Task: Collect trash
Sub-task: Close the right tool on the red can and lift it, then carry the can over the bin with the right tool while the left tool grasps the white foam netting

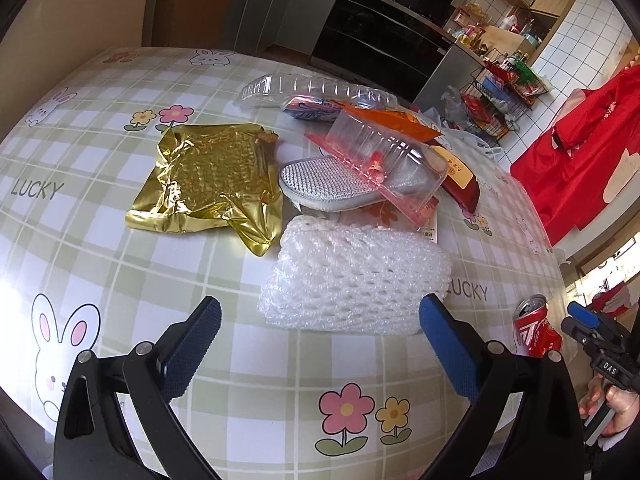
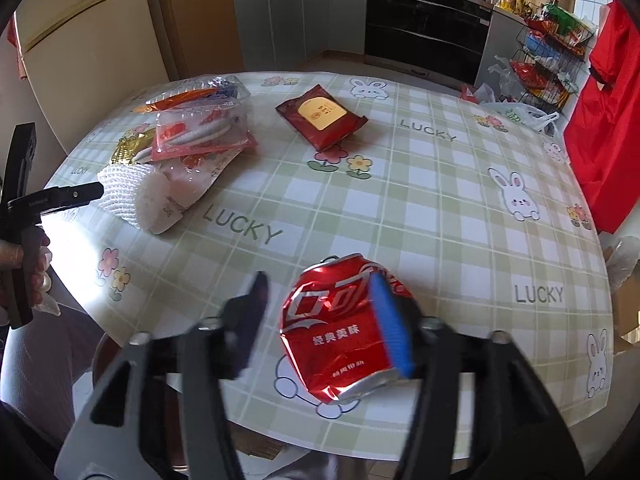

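Observation:
A crushed red cola can (image 2: pixel 340 332) lies near the table's front edge, also seen as the can (image 1: pixel 534 328) in the left wrist view. My right gripper (image 2: pixel 318 280) is open around it; the blue right pad sits against the can's side, and the left finger is blurred and stands clear of it. My left gripper (image 1: pixel 320 304) is open just in front of a white foam net (image 1: pixel 352 276). Behind the net lie a gold foil bag (image 1: pixel 212 176), a clear plastic clamshell (image 1: pixel 384 152), a silver padded piece (image 1: pixel 320 184) and a dark red packet (image 2: pixel 322 118).
The round table (image 2: pixel 440 200) has a checked bunny cloth. A long clear tray (image 1: pixel 312 88) lies at the far side. A red cloth (image 2: pixel 600 120), a wire rack (image 2: pixel 548 60) and a cardboard box (image 2: pixel 624 304) stand to the right. A person's hand (image 2: pixel 12 256) holds the left gripper.

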`<state>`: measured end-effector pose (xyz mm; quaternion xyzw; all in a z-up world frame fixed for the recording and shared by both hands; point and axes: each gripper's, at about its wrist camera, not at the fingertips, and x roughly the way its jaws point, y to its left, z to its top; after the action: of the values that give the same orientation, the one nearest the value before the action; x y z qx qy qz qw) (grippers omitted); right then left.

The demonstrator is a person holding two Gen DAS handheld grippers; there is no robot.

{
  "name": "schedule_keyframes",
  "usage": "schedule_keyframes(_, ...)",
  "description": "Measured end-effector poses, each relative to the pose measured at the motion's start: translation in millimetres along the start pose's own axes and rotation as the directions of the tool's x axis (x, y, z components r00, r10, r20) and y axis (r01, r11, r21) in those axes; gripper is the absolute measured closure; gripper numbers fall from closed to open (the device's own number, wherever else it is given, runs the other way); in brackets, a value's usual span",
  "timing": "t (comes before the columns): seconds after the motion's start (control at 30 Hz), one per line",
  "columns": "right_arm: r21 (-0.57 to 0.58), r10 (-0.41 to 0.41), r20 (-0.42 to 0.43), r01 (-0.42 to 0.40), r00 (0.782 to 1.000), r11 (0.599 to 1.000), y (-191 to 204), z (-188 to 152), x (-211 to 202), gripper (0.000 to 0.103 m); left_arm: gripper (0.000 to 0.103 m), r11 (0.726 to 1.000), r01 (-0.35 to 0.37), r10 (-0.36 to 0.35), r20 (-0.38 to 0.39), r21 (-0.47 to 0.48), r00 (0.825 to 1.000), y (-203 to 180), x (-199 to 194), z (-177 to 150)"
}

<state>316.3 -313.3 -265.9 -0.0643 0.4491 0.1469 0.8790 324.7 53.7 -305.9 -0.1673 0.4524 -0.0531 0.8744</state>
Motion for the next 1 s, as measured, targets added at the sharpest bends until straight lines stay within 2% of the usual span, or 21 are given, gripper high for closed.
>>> schedule_keyframes(0.03,0.01,-0.019,-0.002,0.019,1.0,1.0,-5,-2,0,0.034,0.006,1.0,0.002,-0.002,0.002,0.002,1.0,0,1,1)
schedule_keyframes(0.1,0.101,-0.043,-0.031,0.046,0.999,0.994,-22,-12,1,0.034,0.006,1.0,0.0,0.0,0.001,0.002,1.0,1,3,2)
schedule_keyframes(0.2,0.27,-0.02,-0.042,0.031,0.999,0.962,-43,-33,4,0.033,0.006,1.0,0.006,-0.006,-0.004,-0.012,1.0,3,7,3)
schedule_keyframes(0.27,0.383,-0.003,-0.046,0.021,0.999,0.923,-50,-48,9,0.033,0.006,1.0,0.007,-0.007,-0.004,-0.016,1.0,3,9,4)
schedule_keyframes(0.4,0.595,0.08,-0.012,-0.057,0.997,0.802,-56,-71,25,0.038,0.006,1.0,0.013,-0.013,-0.009,-0.009,1.0,1,11,4)
schedule_keyframes(0.53,0.657,0.078,-0.004,-0.056,0.997,0.752,-55,-74,38,0.05,0.006,1.0,0.014,-0.014,-0.006,-0.005,1.0,3,10,5)
schedule_keyframes(0.67,0.668,0.07,0.036,-0.076,0.997,0.74,-58,-69,40,0.055,0.006,1.0,0.021,-0.021,-0.002,-0.008,1.0,6,11,7)
schedule_keyframes(0.77,0.642,0.046,0.046,-0.064,0.998,0.764,-58,-63,38,0.055,0.006,1.0,0.03,-0.03,-0.001,-0.009,1.0,7,12,9)
schedule_keyframes(1.0,0.598,0.047,0.1,-0.098,0.994,0.795,-51,-55,25,0.055,0.006,0.998,0.043,-0.044,-0.01,-0.043,0.999,12,23,12)
